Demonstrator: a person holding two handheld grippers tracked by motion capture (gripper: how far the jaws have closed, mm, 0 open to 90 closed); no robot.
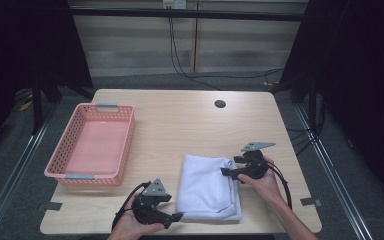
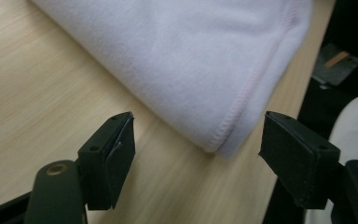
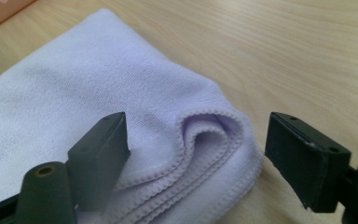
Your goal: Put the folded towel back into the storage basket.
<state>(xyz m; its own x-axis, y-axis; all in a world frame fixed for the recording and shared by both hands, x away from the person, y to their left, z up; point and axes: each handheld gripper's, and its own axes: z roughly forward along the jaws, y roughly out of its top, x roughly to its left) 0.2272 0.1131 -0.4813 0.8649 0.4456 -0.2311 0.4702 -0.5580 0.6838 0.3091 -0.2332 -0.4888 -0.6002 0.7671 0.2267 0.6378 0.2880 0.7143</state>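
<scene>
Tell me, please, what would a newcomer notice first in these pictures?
First, the folded white towel lying near the front edge of the wooden table, with an open gripper at each of two corners: the left gripper at its near left corner, the right gripper at its far right corner. Next, the empty pink basket on the table's left side.

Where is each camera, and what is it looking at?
High view: above the table, looking forward and down; both forearms, left gripper and right gripper show.
Left gripper view: rides that gripper, facing the towel corner between open jaws.
Right gripper view: rides that gripper, facing the towel's layered edges.
All three share the towel and table.
</scene>
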